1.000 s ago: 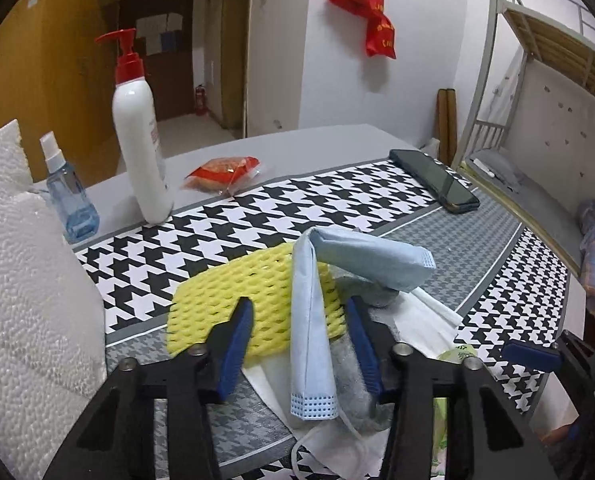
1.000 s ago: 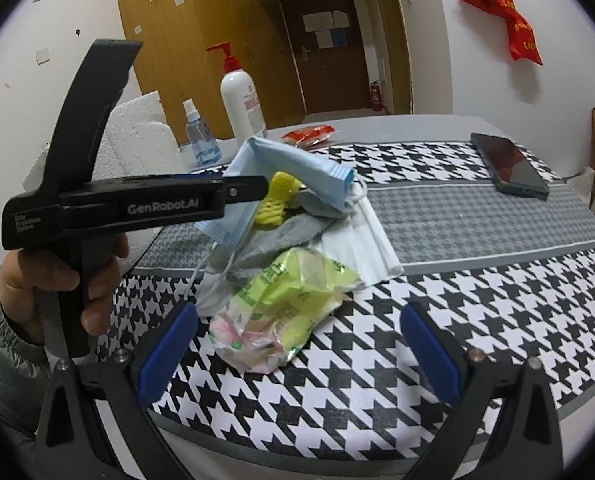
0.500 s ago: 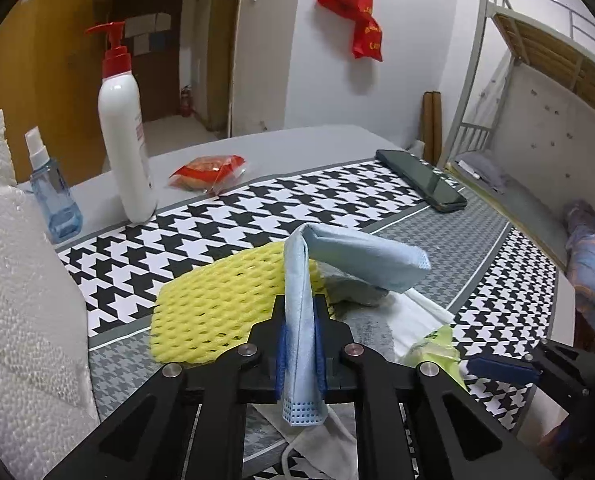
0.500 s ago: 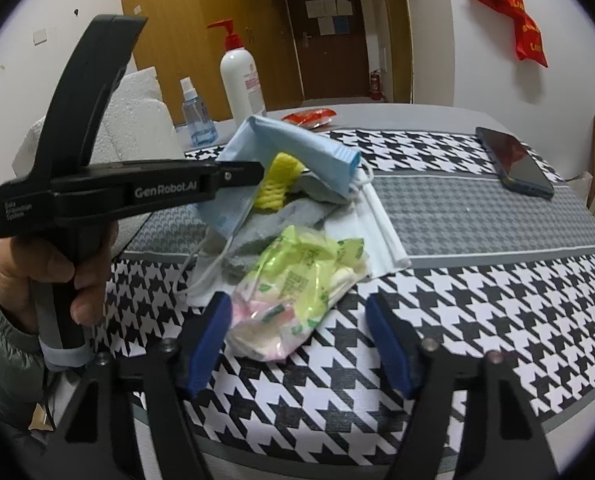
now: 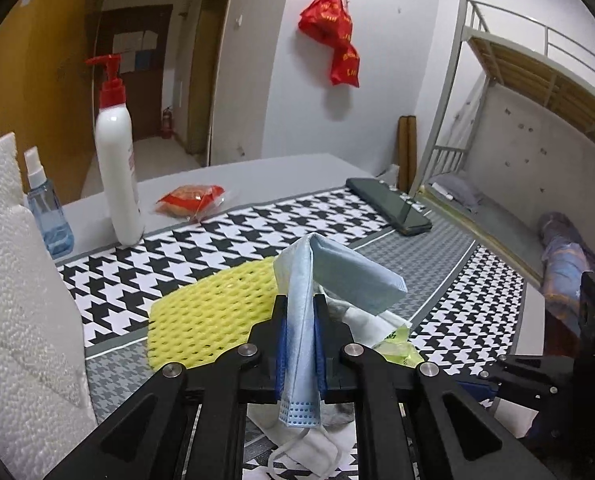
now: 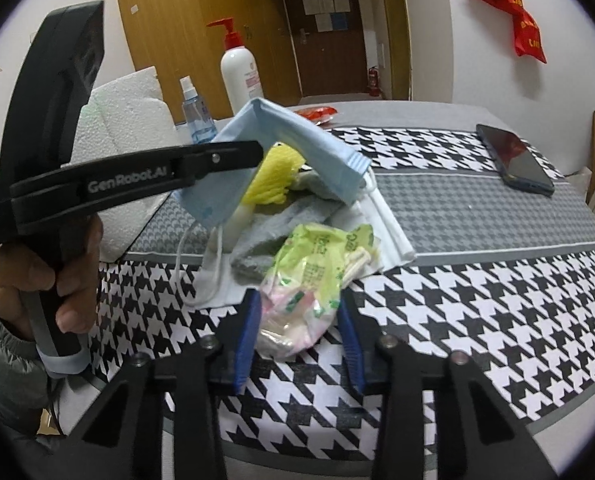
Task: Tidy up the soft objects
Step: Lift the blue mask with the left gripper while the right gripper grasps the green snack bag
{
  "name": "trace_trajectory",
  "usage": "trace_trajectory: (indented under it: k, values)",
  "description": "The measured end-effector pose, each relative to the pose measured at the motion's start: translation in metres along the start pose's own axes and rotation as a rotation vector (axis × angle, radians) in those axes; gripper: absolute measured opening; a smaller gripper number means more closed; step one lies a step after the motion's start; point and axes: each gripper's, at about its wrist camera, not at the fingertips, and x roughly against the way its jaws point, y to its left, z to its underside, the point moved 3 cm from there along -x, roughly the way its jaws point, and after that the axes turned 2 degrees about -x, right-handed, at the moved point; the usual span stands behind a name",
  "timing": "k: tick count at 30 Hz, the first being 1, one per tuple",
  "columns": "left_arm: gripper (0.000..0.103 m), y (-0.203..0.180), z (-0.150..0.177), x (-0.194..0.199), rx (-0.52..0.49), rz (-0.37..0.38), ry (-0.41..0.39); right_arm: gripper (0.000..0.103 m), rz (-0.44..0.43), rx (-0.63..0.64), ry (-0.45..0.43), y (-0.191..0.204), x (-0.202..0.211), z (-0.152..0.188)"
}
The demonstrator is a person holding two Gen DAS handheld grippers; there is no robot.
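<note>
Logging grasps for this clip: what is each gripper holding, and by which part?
The left gripper pinches the blue face mask near one short end. The right gripper is closing around the green plastic packet's near end, not yet clearly gripping.

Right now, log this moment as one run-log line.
left tool: shut on blue face mask | right tool: closing around green snack packet | white mask: on table
</note>
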Motion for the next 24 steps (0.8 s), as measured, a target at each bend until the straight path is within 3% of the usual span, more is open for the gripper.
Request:
trace_trajectory:
  k: [14, 24]
  values:
    - [0.012, -0.007, -0.005, 0.026, -0.002, 0.012, -0.087, 0.041, 0.061, -0.002, -0.05, 0.004, 0.025, -0.002]
    - [0.012, -0.02, -0.015, 0.053, -0.037, 0.001, -0.157, 0.041, 0.097, -0.016, -0.144, 0.004, 0.063, -0.007]
